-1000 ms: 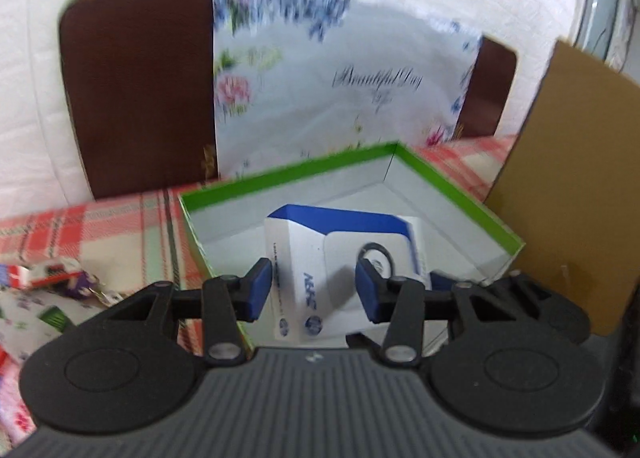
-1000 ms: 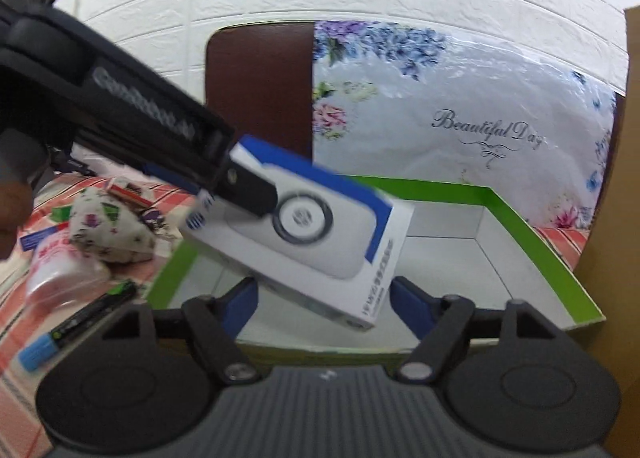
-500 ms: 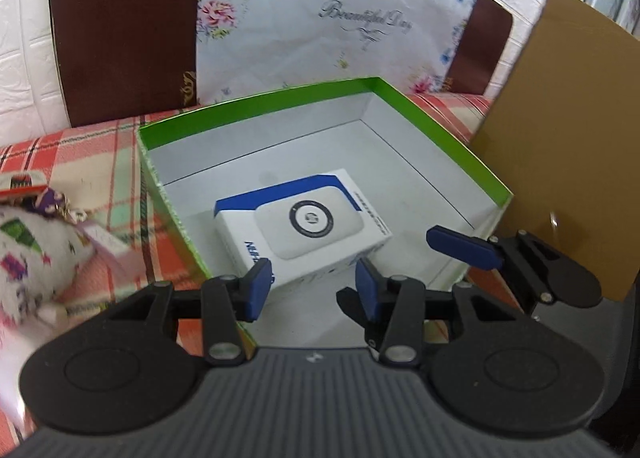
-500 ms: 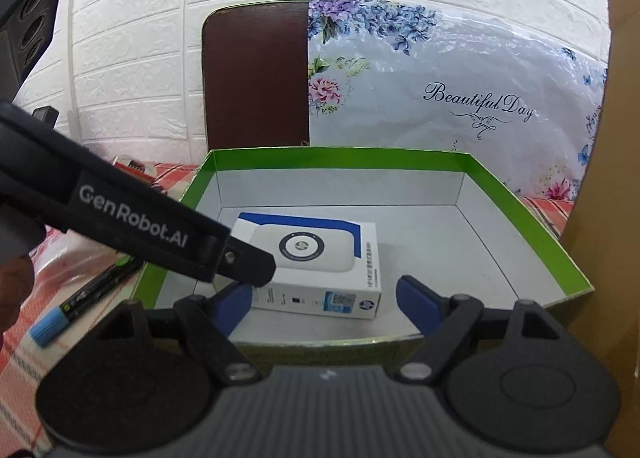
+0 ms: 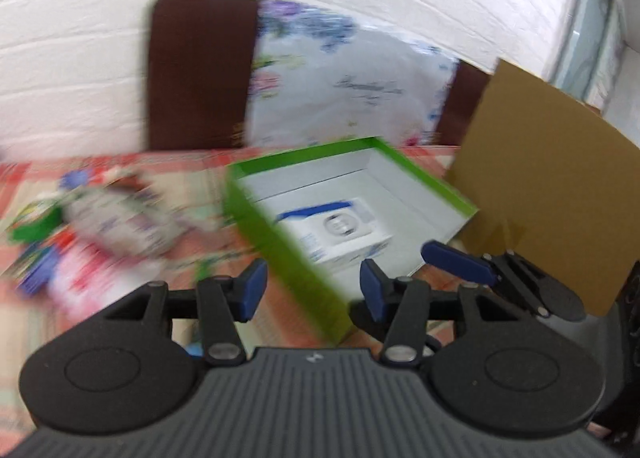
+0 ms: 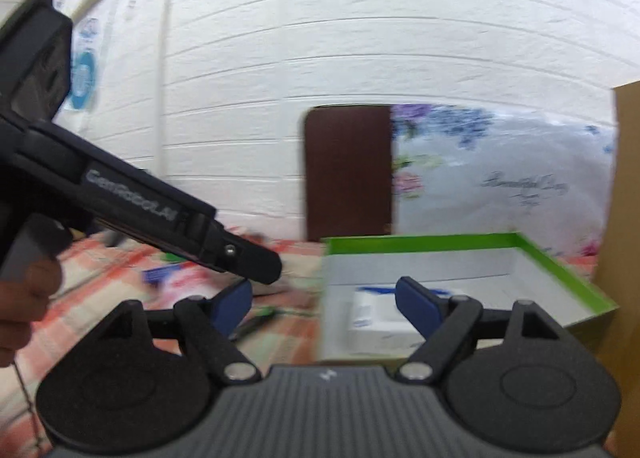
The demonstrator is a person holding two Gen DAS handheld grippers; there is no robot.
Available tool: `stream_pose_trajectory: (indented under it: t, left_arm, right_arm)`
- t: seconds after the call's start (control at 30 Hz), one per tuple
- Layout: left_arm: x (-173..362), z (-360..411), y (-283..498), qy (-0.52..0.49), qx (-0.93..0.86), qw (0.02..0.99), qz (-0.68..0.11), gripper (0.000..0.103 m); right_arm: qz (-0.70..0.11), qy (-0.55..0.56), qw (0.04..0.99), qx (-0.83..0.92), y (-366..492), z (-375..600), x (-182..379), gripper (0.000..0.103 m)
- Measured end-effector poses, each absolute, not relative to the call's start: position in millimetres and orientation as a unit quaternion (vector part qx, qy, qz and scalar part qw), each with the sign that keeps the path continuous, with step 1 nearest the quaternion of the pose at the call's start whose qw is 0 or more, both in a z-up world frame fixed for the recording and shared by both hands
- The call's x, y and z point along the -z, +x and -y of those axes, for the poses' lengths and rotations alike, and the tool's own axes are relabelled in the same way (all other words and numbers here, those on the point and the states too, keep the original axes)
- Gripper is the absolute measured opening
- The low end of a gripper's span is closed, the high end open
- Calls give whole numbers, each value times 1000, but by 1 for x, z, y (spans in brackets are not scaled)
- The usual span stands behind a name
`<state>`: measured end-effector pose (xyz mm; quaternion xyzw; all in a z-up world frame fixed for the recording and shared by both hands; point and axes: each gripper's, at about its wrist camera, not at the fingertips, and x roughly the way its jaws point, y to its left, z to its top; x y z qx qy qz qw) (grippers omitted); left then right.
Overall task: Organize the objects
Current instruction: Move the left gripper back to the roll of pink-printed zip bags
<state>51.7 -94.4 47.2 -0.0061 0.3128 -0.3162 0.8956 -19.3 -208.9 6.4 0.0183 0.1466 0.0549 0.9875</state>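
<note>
A white and blue carton lies flat inside the green-rimmed white box; from the right wrist the carton shows low in the box. My left gripper hangs over the box's near left wall with nothing between its pads, and its jaws are opening. My right gripper stands open and empty in front of the box. The right gripper's blue fingers show beside the box in the left wrist view. The left gripper's body crosses the right wrist view, held by a hand.
Loose items lie blurred on the checked tablecloth left of the box: a patterned pouch, a blue-capped marker and small packets. A brown cardboard sheet stands right of the box. A floral bag and dark chair back stand behind.
The left gripper let go of the carton, which now lies in the box. Both grippers drew back and swung left, so the box sits further right in both views.
</note>
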Motion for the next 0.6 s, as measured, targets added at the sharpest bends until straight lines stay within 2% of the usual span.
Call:
stream_pose_trajectory:
  t: [0.13, 0.33, 0.6]
  left_arm:
    - [-23, 53, 54, -1, 235, 905, -356, 53]
    - [16, -2, 67, -31, 130, 897, -421, 53]
    - [27, -51, 76, -86, 97, 896, -424, 53]
  right_arm:
    - [-204, -7, 970, -131, -14, 162, 12, 80]
    - [-287, 25, 940, -181, 9, 137, 36, 75]
    - [-297, 14, 938, -176, 55, 119, 29, 75]
